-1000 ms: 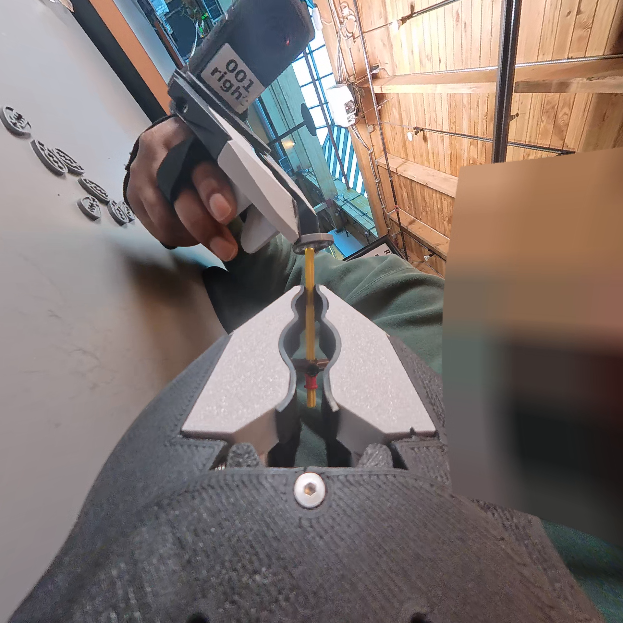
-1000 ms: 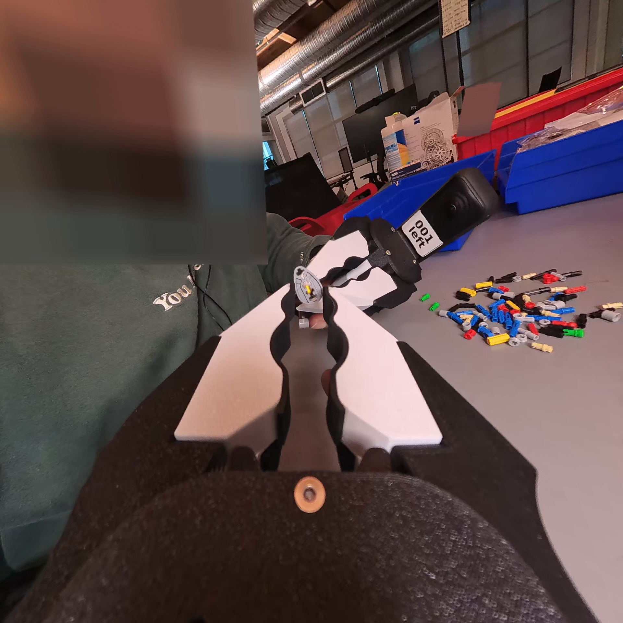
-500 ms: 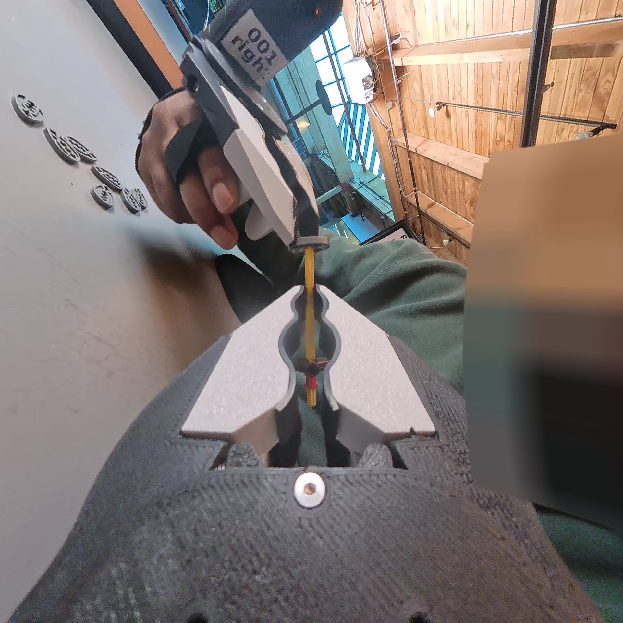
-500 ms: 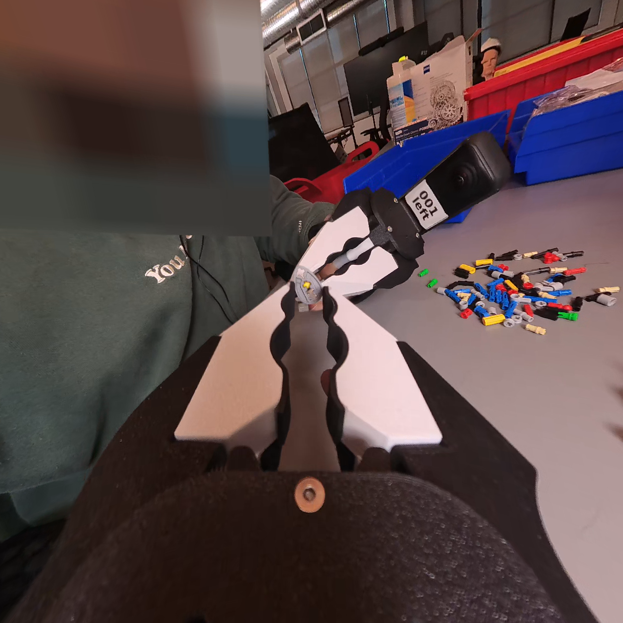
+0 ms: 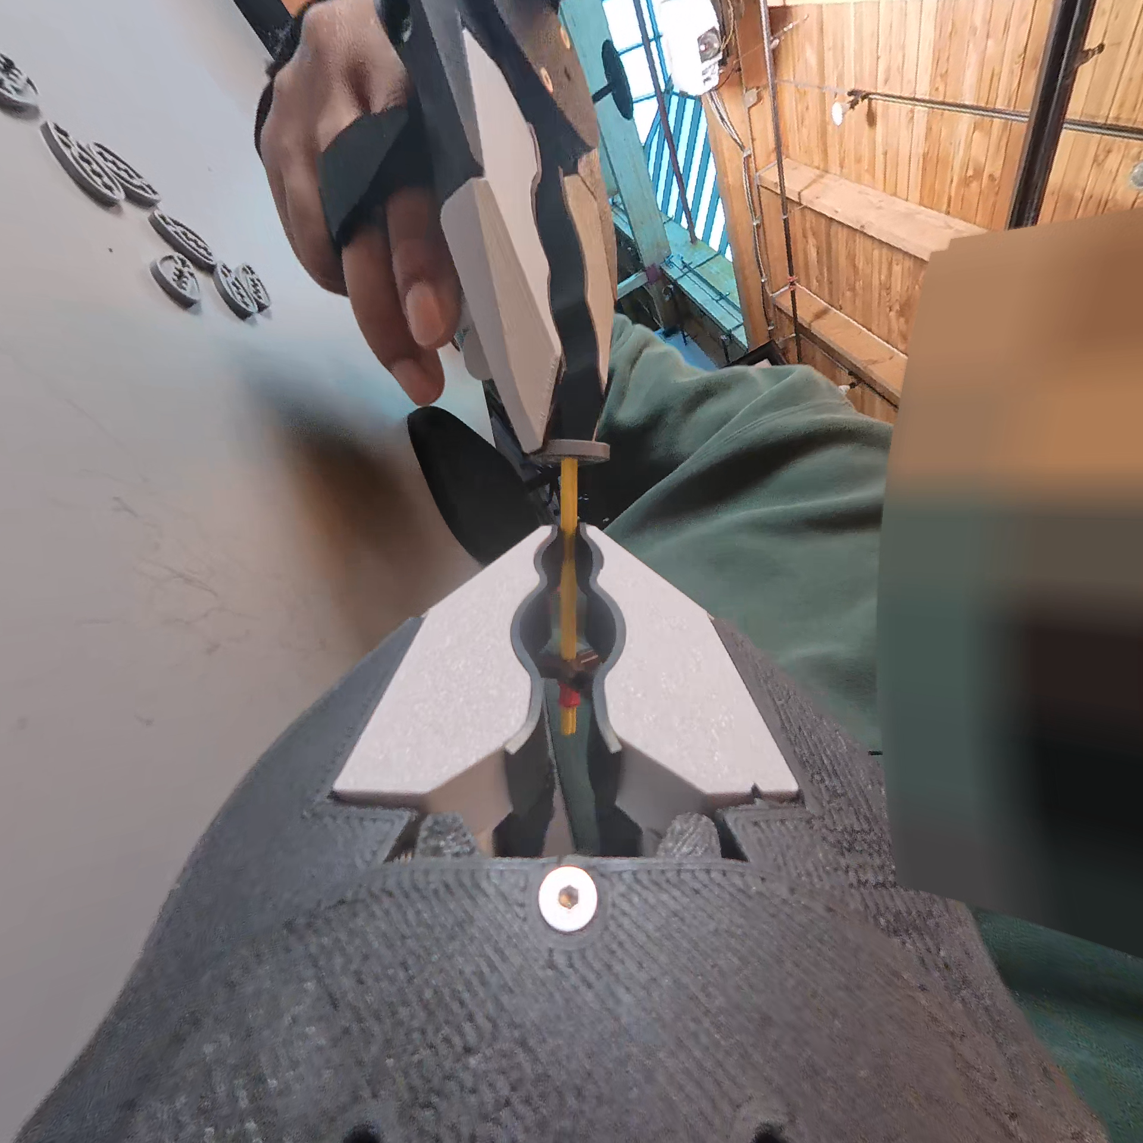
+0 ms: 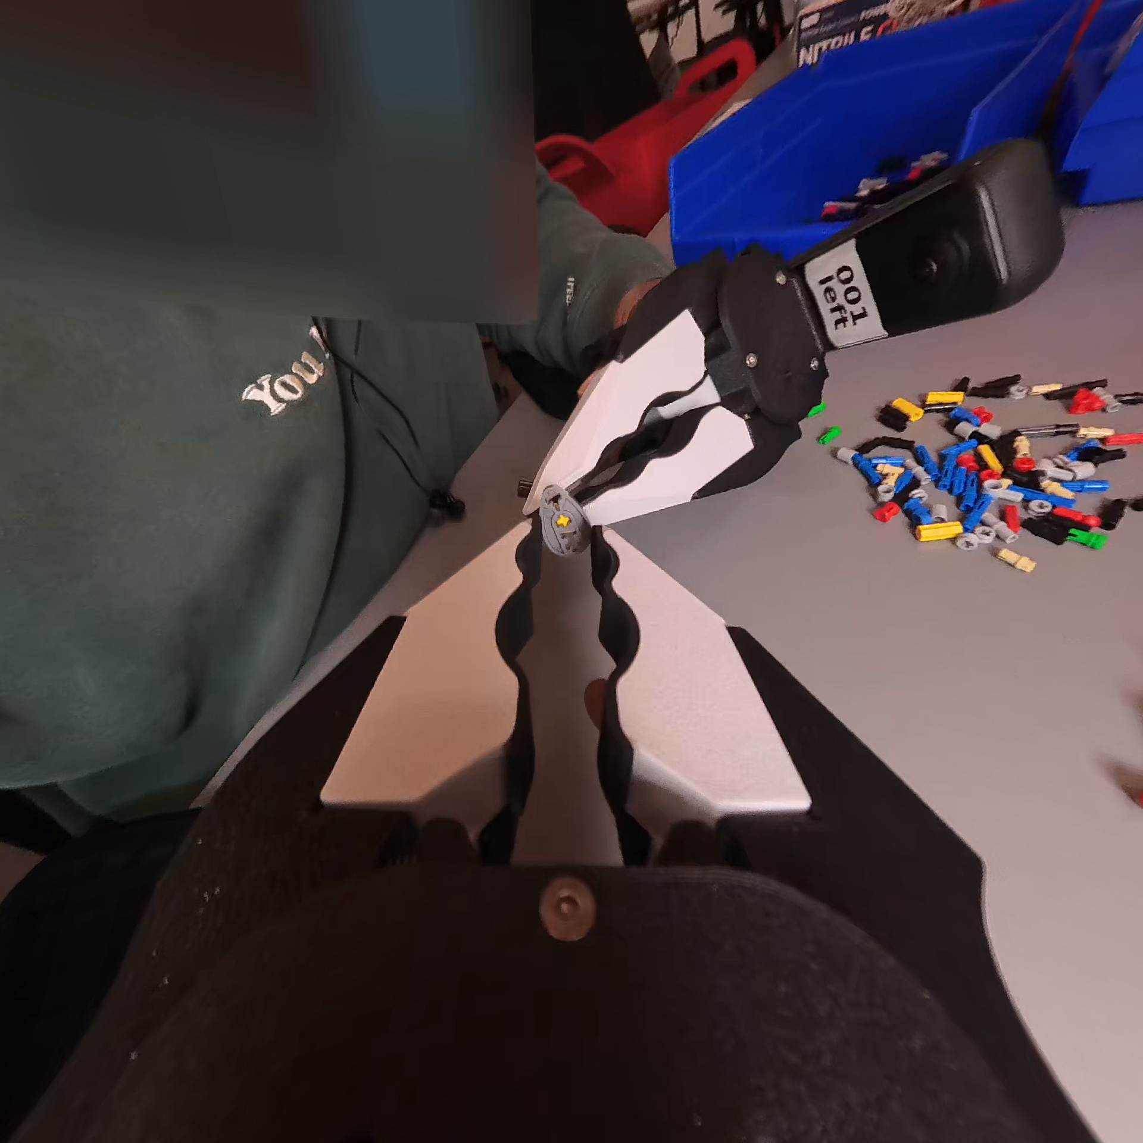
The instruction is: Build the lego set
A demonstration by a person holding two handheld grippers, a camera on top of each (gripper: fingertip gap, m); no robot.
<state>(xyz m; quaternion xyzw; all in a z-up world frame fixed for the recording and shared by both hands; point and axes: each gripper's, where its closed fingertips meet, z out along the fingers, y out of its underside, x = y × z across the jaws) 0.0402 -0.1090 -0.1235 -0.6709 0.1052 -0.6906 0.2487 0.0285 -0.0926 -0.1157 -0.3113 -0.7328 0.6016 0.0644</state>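
**Operator:** Lego axle [image 5: 568,594], thin and yellow, is what I see first in my left wrist view. It lies along the slot of my left gripper [image 5: 569,537], whose jaws are nearly closed and clamp it, and its long axis points straight ahead, away from the camera. A small red and dark bush [image 5: 570,679] sits on its near end, and the far end meets a grey round disc [image 5: 573,450], seen edge on.

**Observer:** And the other tool?

**Operator:** My right gripper [image 5: 566,433] comes down from above with its tips on that disc. More grey wheel-like pieces [image 5: 176,271] lie on the grey table [image 5: 124,556] to the left. Only this view shows the axle's full length.

**Observer:** What does the right wrist view add?

**Operator:** There the disc [image 6: 561,524] faces me, pinched by its rim between the tips of my right gripper [image 6: 563,537], jaws a narrow gap apart. The yellow cross of the axle end [image 6: 562,521] shows in its hub, so the axle points towards this camera and its shaft is hidden behind the disc. The left gripper [image 6: 552,495] reaches in from the upper right, tips just behind the disc. Only here do I see the heap of small coloured pieces [image 6: 989,470] on the table and the blue bins [image 6: 866,136] beyond.
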